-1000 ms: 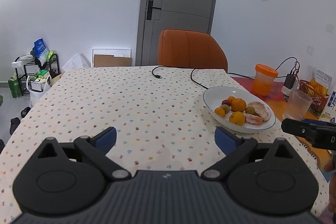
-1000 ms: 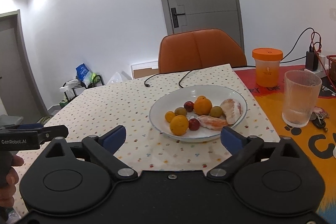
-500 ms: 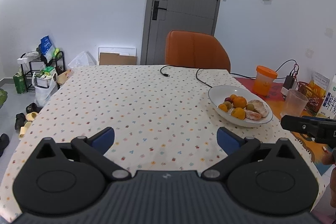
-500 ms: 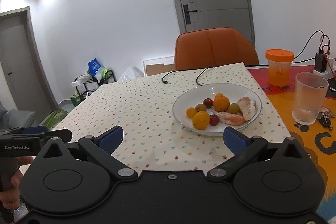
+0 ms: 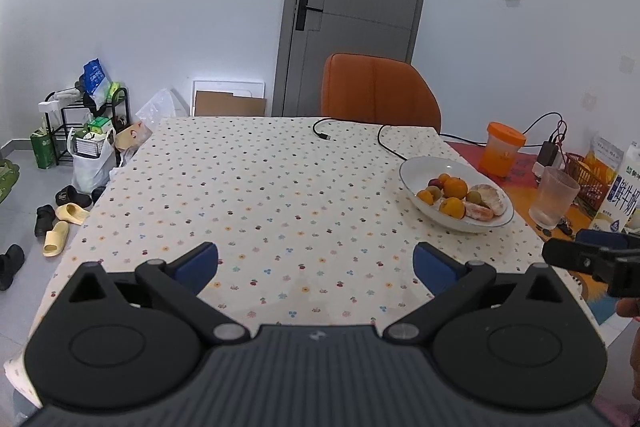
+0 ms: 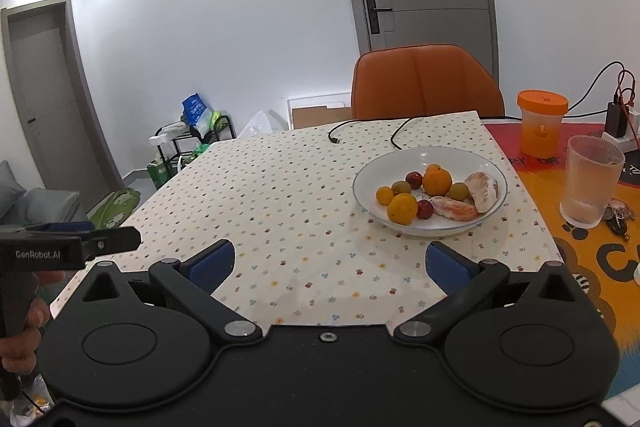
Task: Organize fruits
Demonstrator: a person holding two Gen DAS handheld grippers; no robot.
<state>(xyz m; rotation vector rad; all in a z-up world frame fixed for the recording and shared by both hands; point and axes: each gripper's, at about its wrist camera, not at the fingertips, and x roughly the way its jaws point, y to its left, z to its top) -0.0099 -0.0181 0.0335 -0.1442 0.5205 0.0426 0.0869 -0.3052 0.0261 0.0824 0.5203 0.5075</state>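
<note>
A white plate (image 6: 368, 171) (image 5: 408, 171) holds several fruits: oranges (image 6: 437, 181) (image 5: 455, 187), red plums (image 6: 414, 179), greenish fruits (image 6: 458, 191) and peeled citrus pieces (image 6: 485, 190). It stands on the dotted tablecloth (image 5: 280, 187) at the right. My left gripper (image 5: 316, 269) is open and empty above the near table edge, left of the plate. My right gripper (image 6: 329, 267) is open and empty, short of the plate. Each gripper shows at the other view's edge.
An orange chair (image 5: 378, 91) stands behind the table. A black cable (image 5: 384, 137) lies on the cloth near the plate. An orange-lidded jar (image 6: 541, 127), a ribbed glass (image 6: 591, 183), keys, a milk carton (image 5: 622, 195) and a charger stand to the right.
Both grippers have drawn back and up from the table, so the plate looks smaller and farther. Both stay open and empty.
</note>
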